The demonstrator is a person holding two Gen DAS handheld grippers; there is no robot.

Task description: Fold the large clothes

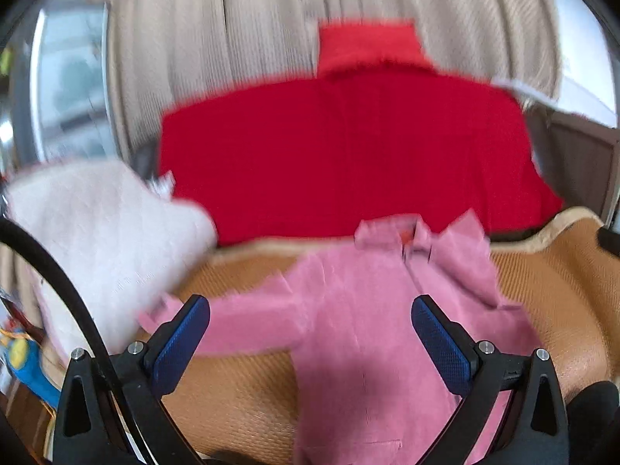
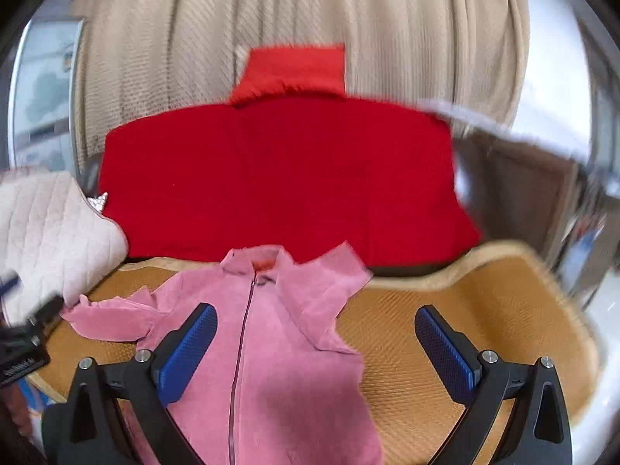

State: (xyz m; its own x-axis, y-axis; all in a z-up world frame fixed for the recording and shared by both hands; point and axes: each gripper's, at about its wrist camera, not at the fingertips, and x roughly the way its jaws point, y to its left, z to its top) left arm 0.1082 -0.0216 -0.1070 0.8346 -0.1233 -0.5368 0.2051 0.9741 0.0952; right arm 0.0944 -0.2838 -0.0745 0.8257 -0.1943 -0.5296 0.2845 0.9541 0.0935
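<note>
Left gripper: jaws spread wide, nothing between the blue pads; hovers over the pink jacket, its pads flanking the jacket's body and one sleeve.

Right gripper: jaws likewise spread wide and empty; one blue pad over the jacket's front, the other over bare mat beside the jacket.

Pink jacket: the task garment, soft suede-like cloth, lying front up on the woven mat. Collar at the far end of the jacket, dark zip running down the centre. One sleeve stretched out sideways from the jacket toward the white cushion; the other sleeve doubled over near the collar.

Woven mat: tan, with a pale border, beneath the jacket.

Red cloth: large, draped just beyond the jacket's collar, with a lighter red piece at its top.

Beige curtain: ribbed folds, behind the red cloth, farthest from the jacket.

White quilted cushion: beside the jacket's outstretched sleeve, at the mat's edge.

Both views slightly blurred.
</note>
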